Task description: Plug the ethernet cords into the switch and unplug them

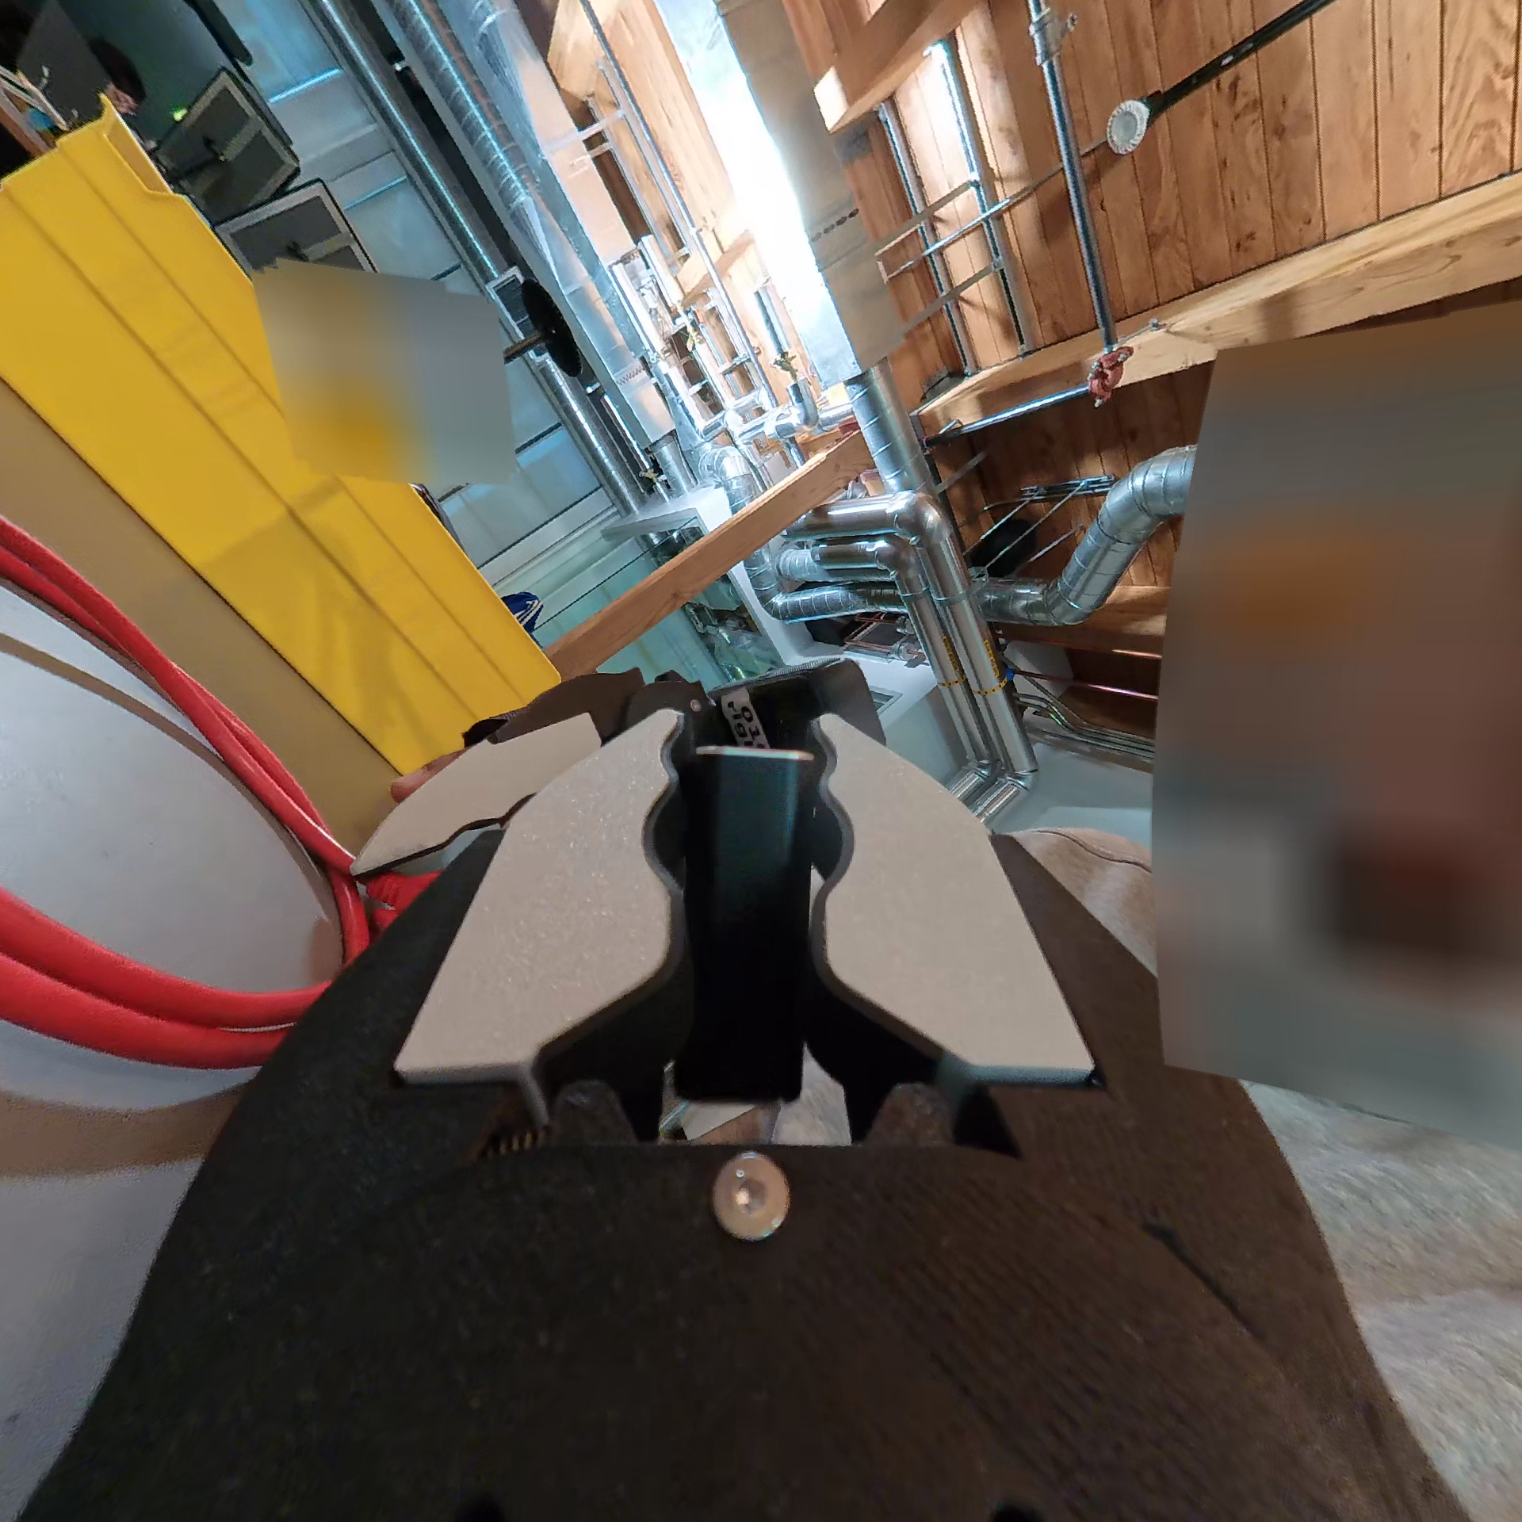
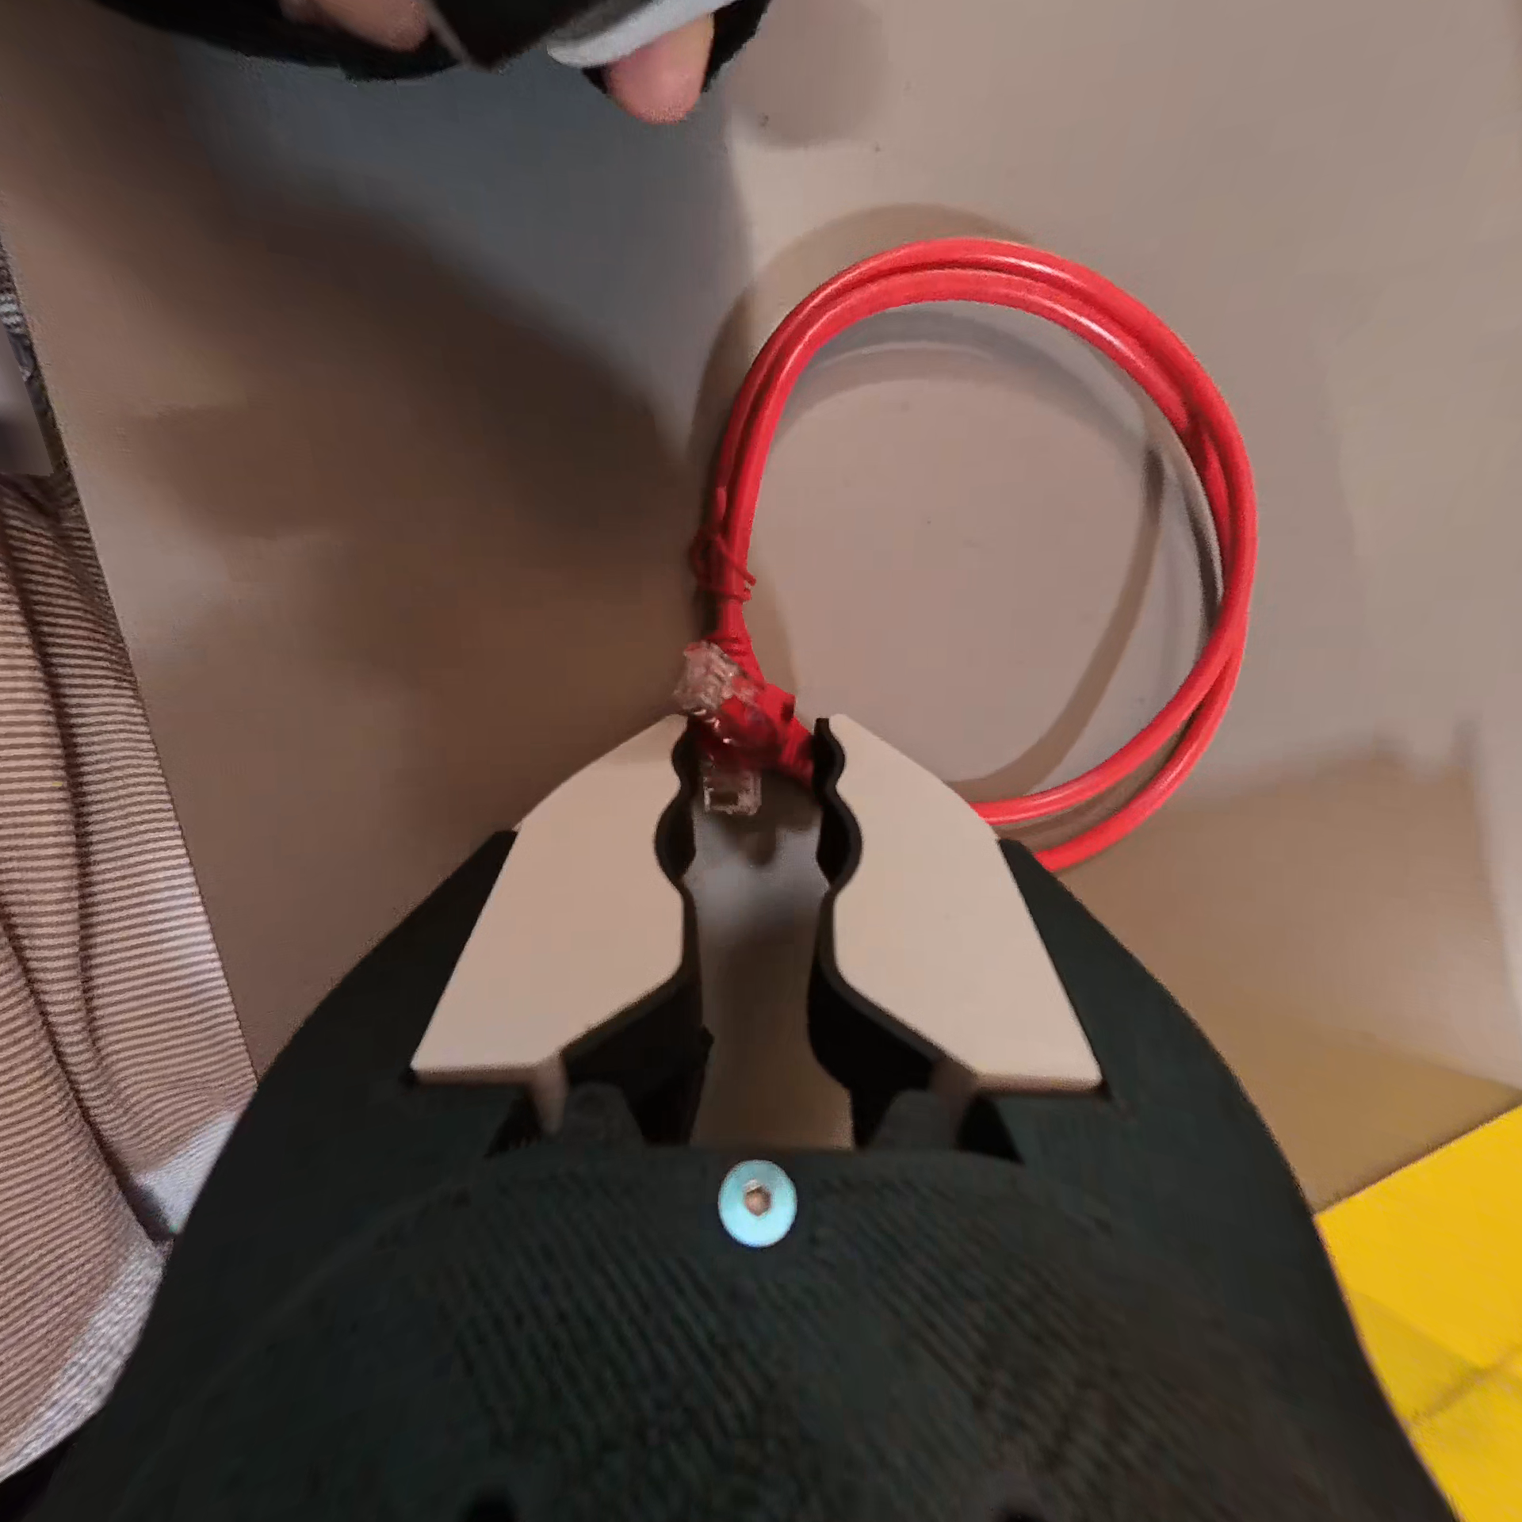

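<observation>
The left gripper [image 1: 745, 745] clamps an upright black switch [image 1: 741, 922]. The right gripper [image 2: 751, 729] stands part-open around the clear plugs [image 2: 729, 791] of a coiled red ethernet cord [image 2: 1186, 461] (tied with wire) on the beige worktop [image 2: 412, 494].

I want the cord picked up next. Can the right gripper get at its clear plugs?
Probably yes: the right gripper is open with the clear plugs between its fingertips, nothing blocking.

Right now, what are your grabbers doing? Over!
Left gripper shut on a slim black box, lifted. Right gripper open around the clear plugs of the coiled red ethernet cord on the beige table. Nothing blocking.
</observation>
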Demonstrator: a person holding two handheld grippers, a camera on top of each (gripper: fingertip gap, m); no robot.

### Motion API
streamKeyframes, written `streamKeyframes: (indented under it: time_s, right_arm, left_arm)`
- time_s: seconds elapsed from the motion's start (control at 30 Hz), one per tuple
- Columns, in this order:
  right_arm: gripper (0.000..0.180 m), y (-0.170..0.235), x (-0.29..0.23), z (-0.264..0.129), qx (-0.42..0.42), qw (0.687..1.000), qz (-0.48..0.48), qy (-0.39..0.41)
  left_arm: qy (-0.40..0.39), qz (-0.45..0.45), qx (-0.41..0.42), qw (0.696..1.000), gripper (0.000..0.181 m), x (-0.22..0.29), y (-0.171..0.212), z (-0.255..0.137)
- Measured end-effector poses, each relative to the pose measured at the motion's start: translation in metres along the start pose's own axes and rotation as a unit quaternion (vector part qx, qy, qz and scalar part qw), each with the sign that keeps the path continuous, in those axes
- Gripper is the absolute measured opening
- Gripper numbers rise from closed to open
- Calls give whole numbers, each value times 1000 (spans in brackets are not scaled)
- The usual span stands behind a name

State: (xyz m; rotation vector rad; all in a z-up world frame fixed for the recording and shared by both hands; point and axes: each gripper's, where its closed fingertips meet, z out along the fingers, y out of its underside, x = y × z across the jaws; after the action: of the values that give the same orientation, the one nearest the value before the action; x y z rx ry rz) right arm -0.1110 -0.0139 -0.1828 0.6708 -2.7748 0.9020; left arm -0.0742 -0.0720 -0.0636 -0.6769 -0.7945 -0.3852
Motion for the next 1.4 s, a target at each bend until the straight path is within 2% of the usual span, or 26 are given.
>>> streamKeyframes:
  time_s: [0.23, 0.43, 0.53, 0.7, 0.8, 0.9, 0.97, 1.03, 1.13, 1.23, 1.3, 1.4]
  right_arm:
    - [22, -16, 25, -10, 59, 995, 55, 60]
    - [21, -36, 62, -50, 174, 965, 153, 121]
    - [21, -48, 78, -90, 249, 939, 186, 149]
    - [21, -46, 108, -192, 354, 877, 223, 237]
    - [21, -18, 114, -246, 353, 847, 220, 331]
    - [21, 23, 105, -278, 308, 821, 210, 431]
    - [21, 52, 98, -281, 247, 816, 191, 486]
    - [21, 77, 95, -269, 179, 823, 172, 510]
    - [21, 116, 101, -216, 49, 861, 172, 476]
    - [23, 158, 91, -157, -68, 892, 218, 390]
    - [30, 160, 89, -148, -73, 895, 229, 375]
    - [37, 140, 94, -161, 1, 893, 248, 376]
  left_arm:
    - [9, 6, 25, 1000, 24, 3, -8, -5]
    - [-6, 15, 23, 1000, 24, 0, -7, -5]
    - [-8, 14, 22, 1000, 24, -1, -7, -4]
    - [-7, 11, 26, 1000, 24, -1, -8, -5]
    - [-6, 8, 29, 1000, 24, -1, -9, -5]
    - [-6, 5, 32, 999, 24, -2, -10, -6]
    - [-7, 3, 35, 999, 24, -3, -11, -6]
    - [-9, 4, 37, 999, 24, -3, -11, -7]
    - [-15, 8, 35, 999, 24, -5, -11, -6]
    - [-23, 16, 29, 999, 24, -6, -9, -5]
    - [-25, 18, 25, 999, 24, -6, -8, -4]
    - [-21, 16, 23, 999, 24, -5, -7, -4]
